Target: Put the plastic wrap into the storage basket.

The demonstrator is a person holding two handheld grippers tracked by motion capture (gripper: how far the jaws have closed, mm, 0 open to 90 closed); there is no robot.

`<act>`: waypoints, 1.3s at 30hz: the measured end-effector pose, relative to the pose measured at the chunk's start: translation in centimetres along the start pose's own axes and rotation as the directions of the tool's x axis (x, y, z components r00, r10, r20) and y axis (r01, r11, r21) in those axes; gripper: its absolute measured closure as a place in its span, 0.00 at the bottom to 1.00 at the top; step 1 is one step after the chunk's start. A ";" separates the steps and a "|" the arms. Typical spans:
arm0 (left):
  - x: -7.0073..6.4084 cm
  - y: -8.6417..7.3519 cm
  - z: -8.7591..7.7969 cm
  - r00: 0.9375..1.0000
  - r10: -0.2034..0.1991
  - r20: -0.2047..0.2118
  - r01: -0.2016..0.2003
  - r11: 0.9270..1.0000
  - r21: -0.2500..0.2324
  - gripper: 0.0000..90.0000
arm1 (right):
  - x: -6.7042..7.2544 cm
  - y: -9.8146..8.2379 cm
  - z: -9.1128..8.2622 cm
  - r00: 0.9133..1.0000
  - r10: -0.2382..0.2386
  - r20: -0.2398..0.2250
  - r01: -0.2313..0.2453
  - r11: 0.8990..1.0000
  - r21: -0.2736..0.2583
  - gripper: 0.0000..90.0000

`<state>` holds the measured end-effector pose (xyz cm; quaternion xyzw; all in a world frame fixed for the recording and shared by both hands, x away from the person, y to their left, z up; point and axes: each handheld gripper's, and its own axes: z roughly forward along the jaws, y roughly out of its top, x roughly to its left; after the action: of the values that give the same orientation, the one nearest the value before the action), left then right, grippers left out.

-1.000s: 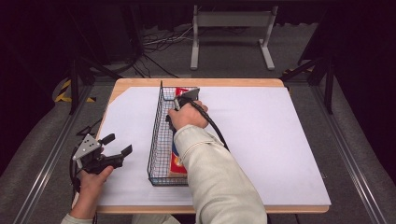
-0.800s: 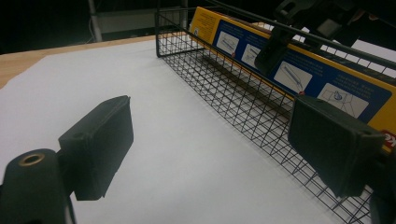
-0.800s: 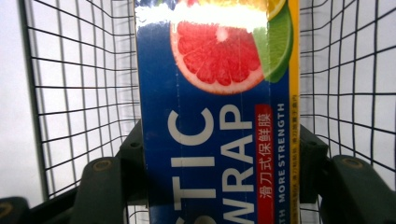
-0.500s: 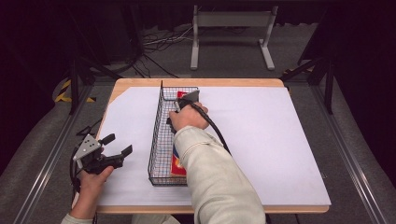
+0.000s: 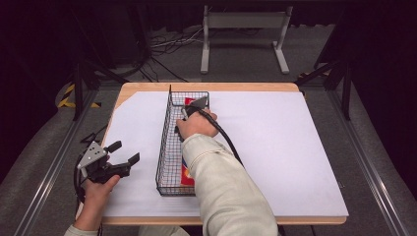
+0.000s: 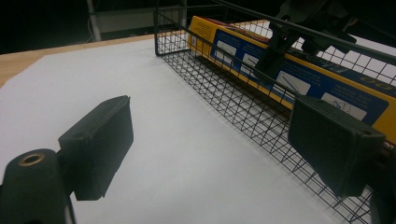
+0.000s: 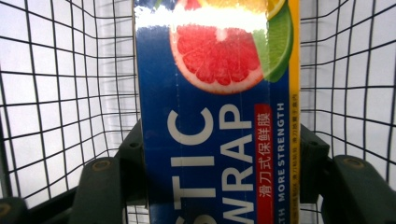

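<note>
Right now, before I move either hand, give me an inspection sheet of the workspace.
Surface: wooden table under a white sheet.
Job's things: plastic wrap box lying in the wire basket.
Clutter: nothing seen.
Grippers: right gripper shut on the box inside the basket; left gripper open, empty, beside the basket.
Cables: black cable trails from the right gripper; more on the floor behind.
Surroundings: grey stand, dark curtains.

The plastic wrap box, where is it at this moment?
The plastic wrap box lies lengthwise inside the wire basket left of the table's middle in the high view, between the jaws of the right gripper.
</note>
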<state>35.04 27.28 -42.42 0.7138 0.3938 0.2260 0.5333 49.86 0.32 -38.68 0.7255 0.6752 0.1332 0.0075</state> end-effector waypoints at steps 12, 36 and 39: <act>0.0 0.0 0.0 1.000 -0.001 0.001 0.001 1.000 0.000 0.17 | 0.2 -0.3 0.6 1.000 -0.002 0.014 0.003 1.000 -0.006 0.43; -0.1 0.1 0.3 1.000 0.005 0.004 -0.005 1.000 0.006 0.17 | 0.6 -0.6 -2.4 0.999 -0.050 0.014 0.050 0.997 -0.052 0.31; -0.2 0.1 0.4 1.000 0.005 0.004 -0.005 1.000 0.011 0.17 | 0.7 -0.7 -3.0 0.998 -0.058 0.002 0.058 0.997 -0.060 0.31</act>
<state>35.29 26.91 -42.41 0.7182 0.3921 0.2240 0.5295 48.58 0.52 -35.77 0.7051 0.6916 0.1530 0.0329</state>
